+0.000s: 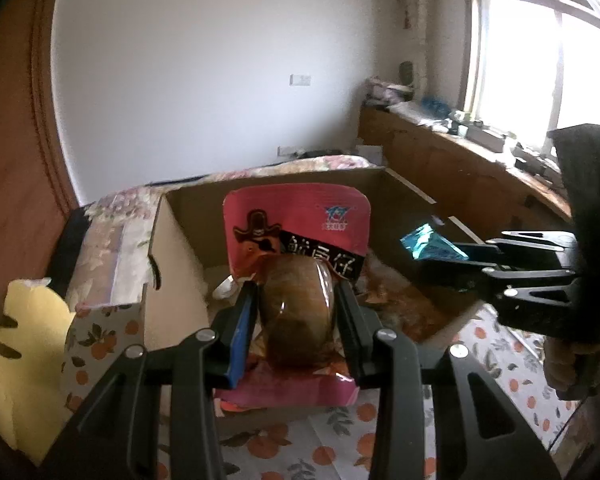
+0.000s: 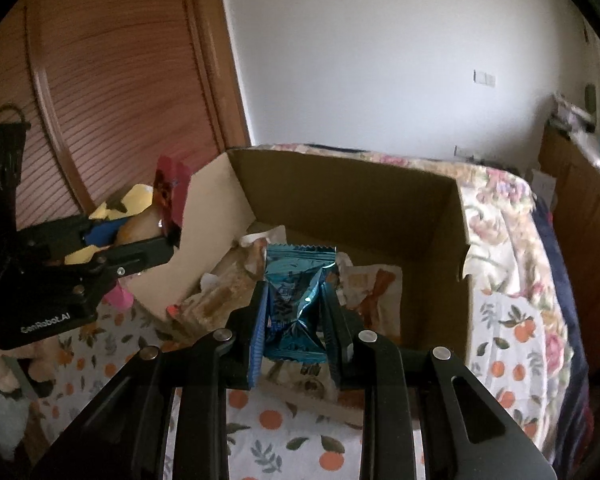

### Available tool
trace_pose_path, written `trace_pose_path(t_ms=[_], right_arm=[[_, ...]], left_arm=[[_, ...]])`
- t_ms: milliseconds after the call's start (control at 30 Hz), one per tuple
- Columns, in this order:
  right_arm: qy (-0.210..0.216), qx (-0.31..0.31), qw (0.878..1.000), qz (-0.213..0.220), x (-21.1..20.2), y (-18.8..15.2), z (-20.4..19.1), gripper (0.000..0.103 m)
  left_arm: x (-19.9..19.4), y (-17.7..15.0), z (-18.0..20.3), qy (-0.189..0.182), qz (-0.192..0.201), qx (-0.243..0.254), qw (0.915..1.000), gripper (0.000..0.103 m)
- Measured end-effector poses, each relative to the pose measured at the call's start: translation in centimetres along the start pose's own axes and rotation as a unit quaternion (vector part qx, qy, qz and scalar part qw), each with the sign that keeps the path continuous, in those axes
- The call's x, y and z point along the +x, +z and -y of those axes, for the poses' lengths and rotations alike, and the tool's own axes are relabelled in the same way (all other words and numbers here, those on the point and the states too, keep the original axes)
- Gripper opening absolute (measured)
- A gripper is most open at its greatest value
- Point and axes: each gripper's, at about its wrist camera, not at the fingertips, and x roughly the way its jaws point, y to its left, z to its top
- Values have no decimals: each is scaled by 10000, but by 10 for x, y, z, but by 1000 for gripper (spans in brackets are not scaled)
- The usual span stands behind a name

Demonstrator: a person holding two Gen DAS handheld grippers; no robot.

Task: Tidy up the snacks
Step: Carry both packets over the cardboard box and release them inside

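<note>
Daylight enters through the overexposed, glaring white-framed window (image 1: 540, 60) at upper right of the left wrist view. Room otherwise dim; the open brown cardboard box (image 2: 340, 200) interior lies in shadow. Strong fisheye curvature, dark vignetted corners, soft blur throughout.

Both wrist cams sat close above the cardboard box (image 1: 188, 240), angled down along their fingers; each saw the other tool, box shared.

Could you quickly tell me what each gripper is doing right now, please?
Left gripper: closed on the pink snack packet.
Right gripper: closed on the blue foil packet.
</note>
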Motion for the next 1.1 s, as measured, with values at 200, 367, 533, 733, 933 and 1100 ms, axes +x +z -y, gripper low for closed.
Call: trace_pose_path(t_ms=[200, 367, 533, 733, 933, 1100], right_arm=[[-83, 123, 9998, -161, 22, -5, 8, 24], [-166, 172, 9994, -260, 32, -9, 13, 24], [-171, 257, 9991, -278, 34, -10, 17, 25], [-264, 214, 9991, -268, 32, -11, 16, 36], [-231, 183, 9995, -114, 13, -15, 11, 38], [-260, 120, 9995, 143, -23, -28, -4, 46]], left_arm=[[13, -4, -8, -66, -43, -174, 9998, 38], [16, -4, -6, -45, -49, -150, 9999, 38], [17, -5, -5, -5, -81, -139, 9999, 39], [10, -5, -1, 103, -1, -85, 9999, 40], [-6, -9, 5, 189, 105, -77, 9997, 45], [-37, -21, 15, 238, 291, -89, 9993, 49]])
